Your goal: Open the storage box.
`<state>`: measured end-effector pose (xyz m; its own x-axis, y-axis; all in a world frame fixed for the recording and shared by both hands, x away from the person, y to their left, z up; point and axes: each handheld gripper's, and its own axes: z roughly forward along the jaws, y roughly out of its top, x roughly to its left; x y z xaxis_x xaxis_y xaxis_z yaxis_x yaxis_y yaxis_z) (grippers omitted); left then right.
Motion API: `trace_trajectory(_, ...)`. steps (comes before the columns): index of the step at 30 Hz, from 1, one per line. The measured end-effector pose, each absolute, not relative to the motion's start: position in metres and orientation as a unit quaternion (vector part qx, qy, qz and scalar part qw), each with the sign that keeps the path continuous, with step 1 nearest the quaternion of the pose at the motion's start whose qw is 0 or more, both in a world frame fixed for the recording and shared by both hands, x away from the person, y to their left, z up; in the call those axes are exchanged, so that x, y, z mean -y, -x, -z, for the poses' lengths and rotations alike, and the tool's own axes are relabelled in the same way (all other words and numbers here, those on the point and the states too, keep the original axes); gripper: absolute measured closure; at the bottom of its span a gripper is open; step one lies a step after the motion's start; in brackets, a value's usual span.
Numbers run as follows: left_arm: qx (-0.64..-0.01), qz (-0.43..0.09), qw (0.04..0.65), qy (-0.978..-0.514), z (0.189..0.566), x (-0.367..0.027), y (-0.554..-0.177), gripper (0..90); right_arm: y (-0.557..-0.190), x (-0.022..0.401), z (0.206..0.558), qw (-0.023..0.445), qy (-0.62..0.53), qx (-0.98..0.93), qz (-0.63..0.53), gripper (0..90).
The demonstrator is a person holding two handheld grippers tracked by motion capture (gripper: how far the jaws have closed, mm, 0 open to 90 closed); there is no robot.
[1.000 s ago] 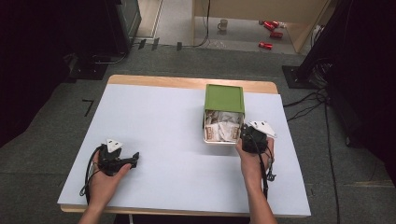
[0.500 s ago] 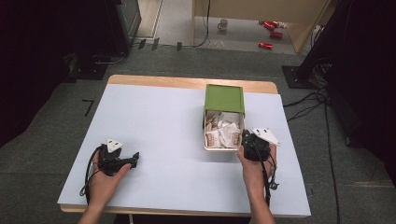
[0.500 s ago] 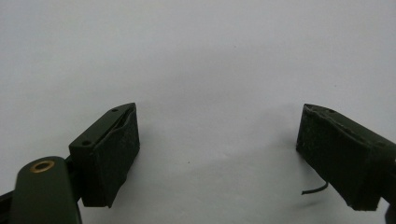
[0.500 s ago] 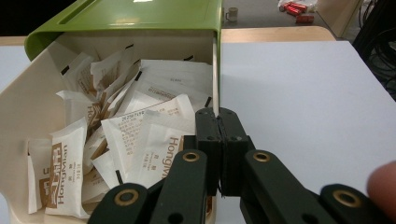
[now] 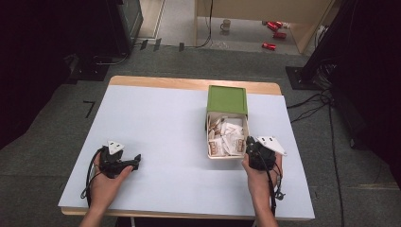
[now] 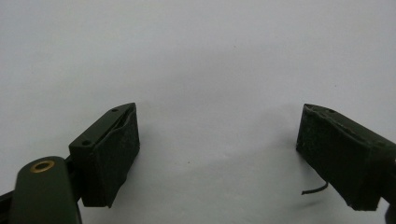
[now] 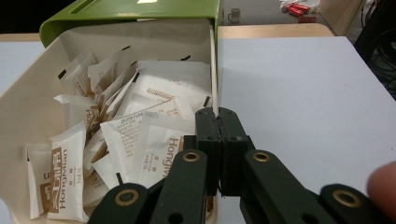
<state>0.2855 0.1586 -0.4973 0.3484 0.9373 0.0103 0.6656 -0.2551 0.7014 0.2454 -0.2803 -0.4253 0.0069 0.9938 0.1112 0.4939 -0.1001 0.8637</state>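
Black R gripper (image 7: 219, 122): jaws clenched tight together, nothing btwn them; tips at the near right corner of the box wall, contact w/ the wall can't be told.
L gripper (image 6: 217, 154): jaws released, spread wide, nothing btwn them; low over bare counter (image 5: 156, 123), near its front left edge.
Box (image 5: 210, 142): cream tray w/ green lid (image 5: 227, 99) over its far end, on the counter's right half.
Contents: white sachets (image 7: 140, 135) w/ brown print, piled loose inside the box.
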Motion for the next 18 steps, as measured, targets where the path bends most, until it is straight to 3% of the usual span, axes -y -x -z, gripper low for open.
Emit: trace_trajectory(18,-0.527,-0.220,0.308,-0.761,0.4973,-0.1585,-0.2854,13.7,-0.2379,0.2838,0.4303,0.312,-0.634,-0.585,-0.397,88.4)
